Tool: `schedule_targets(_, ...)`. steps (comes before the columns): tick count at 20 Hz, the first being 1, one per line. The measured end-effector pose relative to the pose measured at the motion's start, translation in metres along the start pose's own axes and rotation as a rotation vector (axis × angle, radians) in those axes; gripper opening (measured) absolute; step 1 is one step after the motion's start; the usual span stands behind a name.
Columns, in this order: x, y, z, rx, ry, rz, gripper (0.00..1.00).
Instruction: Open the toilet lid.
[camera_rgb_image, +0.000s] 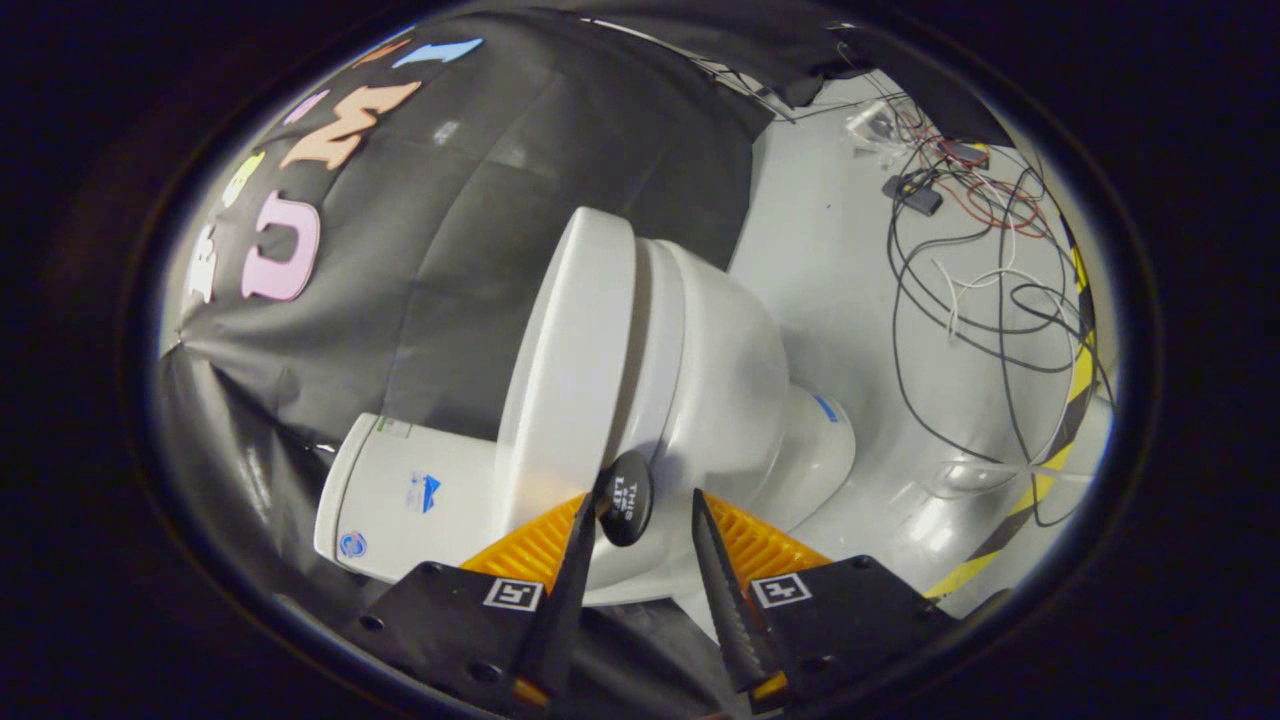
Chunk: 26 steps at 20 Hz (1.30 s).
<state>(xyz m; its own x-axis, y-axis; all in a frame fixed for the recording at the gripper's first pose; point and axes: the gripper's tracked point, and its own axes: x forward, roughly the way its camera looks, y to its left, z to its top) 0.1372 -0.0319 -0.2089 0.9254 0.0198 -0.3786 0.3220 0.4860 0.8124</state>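
Observation:
A white toilet lies sideways in my rolled view, with its tank (400, 490) against the black cloth wall. The lid (570, 350) rests against the seat (660, 330), over the bowl (735, 380). A black oval tab (627, 497) sticks out from the lid's front edge. My gripper (648, 495) is open around that tab. One fingertip (598, 500) touches the tab's side. The other fingertip (698, 497) stands a little apart from it.
Beyond the bowl is a pale grey floor (850, 270) with a tangle of loose black, white and red cables (990, 270). A yellow-and-black striped tape line (1060, 430) runs along the floor's far side. The black cloth wall (450, 250) sits close behind the tank.

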Motion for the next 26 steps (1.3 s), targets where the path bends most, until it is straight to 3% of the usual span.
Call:
schedule_targets(3,0.003,0.005,0.004,0.072,0.002,0.030,0.32)
schedule_targets(9,0.005,0.004,0.011,0.033,0.004,-0.030,0.32)
schedule_targets(10,-0.013,0.010,0.029,0.061,-0.024,0.011,0.24)
schedule_targets(11,0.006,0.011,0.019,0.078,-0.033,0.006,0.17)
schedule_targets(13,0.004,0.013,0.018,0.069,-0.036,-0.005,0.01)
schedule_targets(19,-0.005,0.019,0.017,0.007,-0.051,-0.091,0.01)
schedule_targets(26,-0.019,0.051,0.025,-0.080,-0.090,-0.071,0.01)
